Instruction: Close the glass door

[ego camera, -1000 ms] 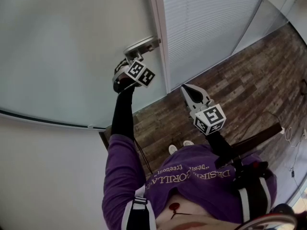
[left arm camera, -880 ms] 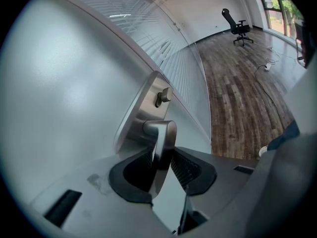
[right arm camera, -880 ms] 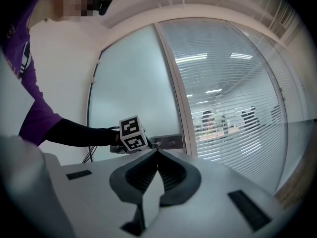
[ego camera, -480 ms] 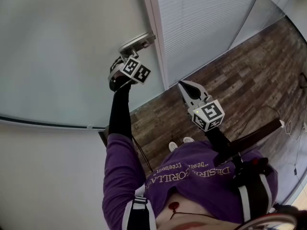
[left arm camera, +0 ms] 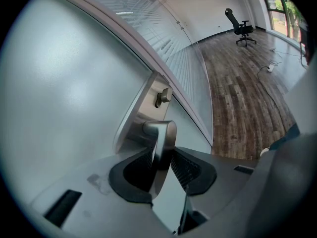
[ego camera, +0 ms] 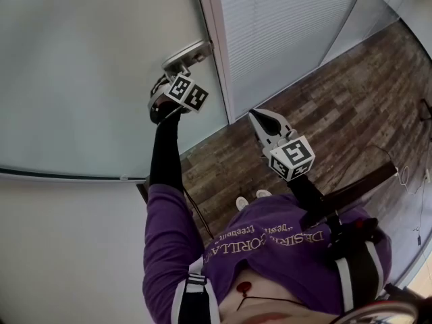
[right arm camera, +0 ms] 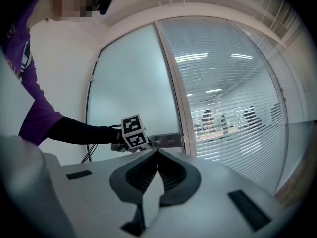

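**Count of items in view**

- Door (ego camera: 101,66), frosted glass: one.
- Handle (left arm camera: 161,138), metal lever: one, on one plate (left arm camera: 141,110).
- Knob (left arm camera: 163,96) on that plate: one, at twelve o'clock from the handle in the left gripper view.
- Grippers: two, the left gripper (left arm camera: 161,155) and the right gripper (ego camera: 258,119).
- Cubes with square markers: two, one per gripper (ego camera: 185,92) (ego camera: 291,157).
- Person (ego camera: 270,255) in a purple top: one.
- Shoes: two (ego camera: 241,204) (ego camera: 263,194), at six o'clock from the right gripper in the head view.
- Chair (left arm camera: 241,28), black, on castors: one, at one o'clock in the left gripper view.
- Figures (right arm camera: 208,119) behind the blinds (right arm camera: 233,83): at least three; they are too faint for an exact count.
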Available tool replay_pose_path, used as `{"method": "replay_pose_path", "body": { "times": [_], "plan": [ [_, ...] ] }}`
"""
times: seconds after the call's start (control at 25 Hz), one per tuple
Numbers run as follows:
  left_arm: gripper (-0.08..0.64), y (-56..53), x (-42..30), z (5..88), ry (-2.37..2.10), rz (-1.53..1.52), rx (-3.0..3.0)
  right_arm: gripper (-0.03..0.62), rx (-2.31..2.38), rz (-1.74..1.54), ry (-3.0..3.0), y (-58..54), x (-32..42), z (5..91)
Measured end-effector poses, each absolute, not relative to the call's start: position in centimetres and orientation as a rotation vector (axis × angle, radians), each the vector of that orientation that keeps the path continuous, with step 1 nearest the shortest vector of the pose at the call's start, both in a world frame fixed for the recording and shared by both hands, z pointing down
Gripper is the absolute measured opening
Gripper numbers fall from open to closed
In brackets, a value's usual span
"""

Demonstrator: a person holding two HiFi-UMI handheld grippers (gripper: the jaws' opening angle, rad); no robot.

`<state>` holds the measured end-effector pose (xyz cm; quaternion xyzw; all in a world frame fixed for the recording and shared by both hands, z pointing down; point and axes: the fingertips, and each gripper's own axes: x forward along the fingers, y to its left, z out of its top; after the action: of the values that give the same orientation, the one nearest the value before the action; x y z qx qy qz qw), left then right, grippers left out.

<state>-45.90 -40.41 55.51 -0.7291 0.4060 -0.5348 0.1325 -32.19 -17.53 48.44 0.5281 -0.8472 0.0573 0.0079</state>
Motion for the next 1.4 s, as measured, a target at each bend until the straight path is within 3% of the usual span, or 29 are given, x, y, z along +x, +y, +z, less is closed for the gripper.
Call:
{"method": "replay_pose_path", "body": {
  "times": [1.04,1.24,1.4],
  "plan": [
    [0.123,-41.3,-46.4,55.5,1.255,-1.467,-2.244,-0.009,1.671,0.186,-2.637,-17.2,-31.9,48.7],
    [0.123,-41.7,-46.4,54.9,1.221,-1.371,-2.019,-0.009,1.697,0.194,-2.623,-16.7,-30.7,48.4],
    [0.17,-41.2,-47.2,54.2,1.285,-1.243,-1.986,-0.009,1.705,0.209,-2.613,-16.2,-29.9,48.8]
  ]
}}
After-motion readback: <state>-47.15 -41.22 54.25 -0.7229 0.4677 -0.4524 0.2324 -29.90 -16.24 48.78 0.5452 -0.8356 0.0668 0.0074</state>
